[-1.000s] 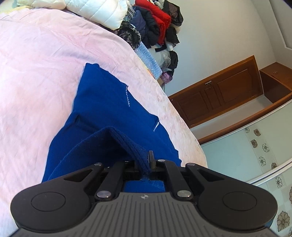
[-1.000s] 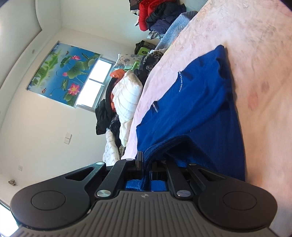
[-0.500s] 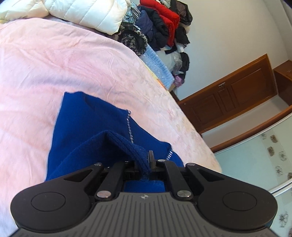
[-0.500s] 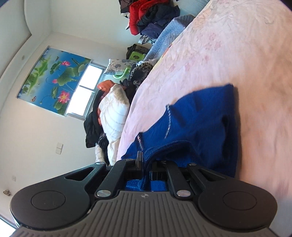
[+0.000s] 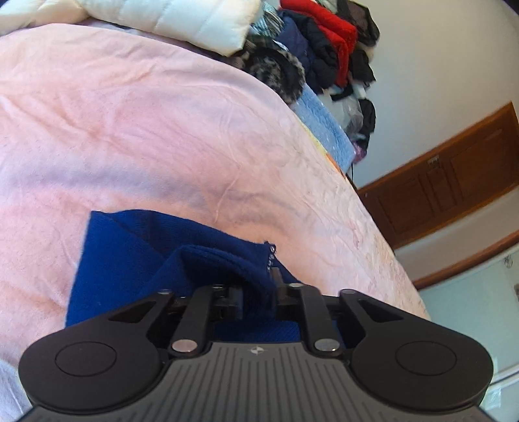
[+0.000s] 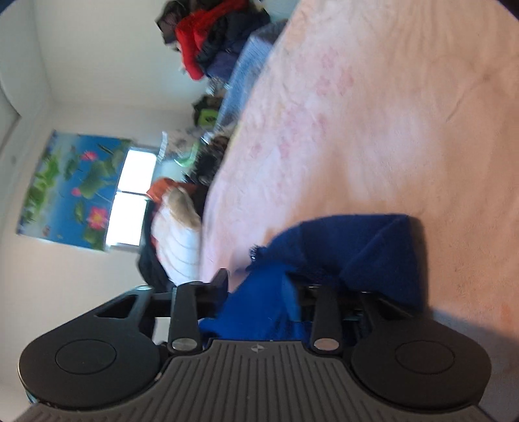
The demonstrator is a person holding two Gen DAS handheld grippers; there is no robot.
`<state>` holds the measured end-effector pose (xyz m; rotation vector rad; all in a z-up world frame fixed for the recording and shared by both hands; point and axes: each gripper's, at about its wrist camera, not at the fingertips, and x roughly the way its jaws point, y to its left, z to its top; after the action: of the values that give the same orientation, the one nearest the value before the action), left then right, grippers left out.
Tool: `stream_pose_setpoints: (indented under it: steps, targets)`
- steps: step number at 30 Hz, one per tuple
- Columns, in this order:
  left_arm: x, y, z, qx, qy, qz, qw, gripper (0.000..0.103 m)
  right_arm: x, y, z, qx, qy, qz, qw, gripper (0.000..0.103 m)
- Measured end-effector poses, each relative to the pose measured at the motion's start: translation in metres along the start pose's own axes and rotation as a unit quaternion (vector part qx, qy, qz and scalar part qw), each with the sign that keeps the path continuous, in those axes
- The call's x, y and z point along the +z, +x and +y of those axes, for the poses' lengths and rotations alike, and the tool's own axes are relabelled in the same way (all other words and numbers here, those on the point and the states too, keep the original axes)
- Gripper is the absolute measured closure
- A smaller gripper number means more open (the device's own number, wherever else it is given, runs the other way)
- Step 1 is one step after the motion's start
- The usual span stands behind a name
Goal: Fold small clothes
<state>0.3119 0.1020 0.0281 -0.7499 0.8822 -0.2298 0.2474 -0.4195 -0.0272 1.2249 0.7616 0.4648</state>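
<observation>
1. A wide pink fleece blanket (image 5: 168,130) is covering the bed and filling most of both wrist views; it is lying softly wrinkled, with a large bare stretch beyond the garment on every side that shows.
2. A heap of mixed clothes (image 5: 321,48), red, black, navy and fur-trimmed, with a white quilted jacket (image 5: 181,16) beside it, is sitting along the far edge of the bed, well apart from the garment. A light blue knitted blanket (image 5: 324,130) is lining that same edge.
3. A brown wooden panelled cabinet (image 5: 454,188) is standing against the white wall past the bed's side edge in the left wrist view.
4. A small royal-blue knitted garment (image 5: 129,253) is lying on the pink blanket close in front of both grippers, doubled over on itself, its upper layer rising in a loose hump with a row of small pale beads at one corner.
5. The left gripper (image 5: 256,285) has just been opening its jaws; a fold of blue knit is still sitting between them, no longer pinched tight.
6. The right gripper (image 6: 259,289) has likewise just been opening, its jaws standing clearly apart with blue cloth slumping loosely through the gap; this view is blurred.
</observation>
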Motion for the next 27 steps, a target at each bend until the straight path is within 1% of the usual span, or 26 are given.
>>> stream_pose_setpoints:
  steps: [1,2,3,4,5,6,7,8,10,11,12,13,14,15,16,17,18,19,20,21,22,23,24,25,27]
  targets:
    - [0.0,-0.008,0.001,-0.004,0.002,-0.016,0.9999,0.061,0.0,-0.006,0.004,0.006,-0.009,-0.012,1.0,0.039]
    - [-0.001,-0.017,0.0,-0.009,0.009,-0.036,0.9993,0.032,-0.001,-0.012,0.008,0.004,-0.023,-0.02,1.0,0.036]
    - [-0.002,-0.028,-0.002,-0.013,0.02,-0.061,0.9979,0.018,-0.002,-0.017,0.014,0.001,-0.043,-0.024,0.999,0.036]
    - [-0.002,-0.042,-0.005,-0.014,0.037,-0.096,0.9946,0.018,-0.002,-0.021,0.02,-0.007,-0.064,-0.025,0.998,0.036]
    - [-0.003,-0.052,-0.008,-0.01,0.058,-0.123,0.9907,0.018,0.001,-0.023,0.025,-0.023,-0.085,-0.026,0.996,0.036]
    - [-0.004,-0.059,-0.013,0.007,0.08,-0.139,0.9871,0.018,0.001,-0.024,0.031,-0.042,-0.107,-0.026,0.993,0.036]
    - [-0.003,-0.061,-0.018,0.034,0.102,-0.141,0.9841,0.018,0.002,-0.022,0.036,-0.065,-0.131,-0.023,0.989,0.037]
    - [-0.003,-0.058,-0.022,0.057,0.126,-0.129,0.982,0.018,0.002,-0.019,0.039,-0.086,-0.153,-0.017,0.984,0.037]
    - [-0.004,-0.043,-0.027,0.091,0.173,-0.091,0.9764,0.019,0.001,-0.007,0.043,-0.127,-0.185,0.005,0.974,0.039]
    - [-0.006,-0.034,-0.03,0.104,0.196,-0.072,0.9725,0.02,0.001,0.0,0.043,-0.143,-0.202,0.017,0.969,0.04]
    - [-0.008,-0.025,-0.033,0.117,0.219,-0.057,0.9669,0.03,0.0,0.008,0.044,-0.158,-0.215,0.023,0.963,0.042]
    - [-0.012,-0.016,-0.035,0.133,0.246,-0.046,0.9589,0.035,0.0,0.015,0.044,-0.172,-0.227,0.028,0.958,0.043]
    - [-0.015,-0.008,-0.038,0.15,0.271,-0.041,0.9501,0.038,0.0,0.022,0.044,-0.182,-0.241,0.033,0.953,0.043]
    - [-0.018,-0.001,-0.04,0.165,0.287,-0.038,0.9426,0.038,0.0,0.027,0.046,-0.188,-0.254,0.033,0.948,0.042]
    - [-0.021,0.008,-0.041,0.177,0.301,-0.03,0.9364,0.038,0.001,0.032,0.047,-0.191,-0.261,0.033,0.945,0.042]
    - [-0.022,0.015,-0.041,0.185,0.31,-0.022,0.9322,0.041,0.002,0.036,0.048,-0.193,-0.264,0.035,0.944,0.042]
    - [-0.023,0.02,-0.042,0.188,0.316,-0.015,0.9298,0.049,0.003,0.039,0.05,-0.194,-0.265,0.037,0.944,0.046]
    - [-0.023,0.025,-0.041,0.19,0.322,-0.012,0.9275,0.054,0.003,0.041,0.051,-0.193,-0.265,0.038,0.944,0.058]
    - [-0.024,0.029,-0.042,0.194,0.326,-0.009,0.9253,0.066,0.003,0.042,0.052,-0.197,-0.269,0.039,0.942,0.069]
    - [-0.024,0.033,-0.042,0.197,0.329,-0.007,0.9237,0.076,0.002,0.045,0.053,-0.205,-0.274,0.043,0.938,0.089]
    - [-0.025,0.035,-0.044,0.2,0.333,-0.008,0.9215,0.08,0.0,0.047,0.052,-0.215,-0.283,0.043,0.934,0.089]
    - [-0.025,0.036,-0.045,0.205,0.338,-0.011,0.9184,0.09,-0.002,0.047,0.052,-0.213,-0.292,0.041,0.932,0.089]
    - [-0.026,0.037,-0.047,0.217,0.345,-0.016,0.913,0.098,-0.002,0.046,0.051,-0.211,-0.296,0.038,0.931,0.09]
    - [-0.027,0.038,-0.05,0.229,0.351,-0.02,0.9078,0.098,-0.003,0.044,0.051,-0.21,-0.294,0.034,0.932,0.09]
    - [-0.028,0.034,-0.054,0.235,0.35,-0.027,0.9065,0.099,-0.003,0.039,0.054,-0.201,-0.294,0.017,0.934,0.091]
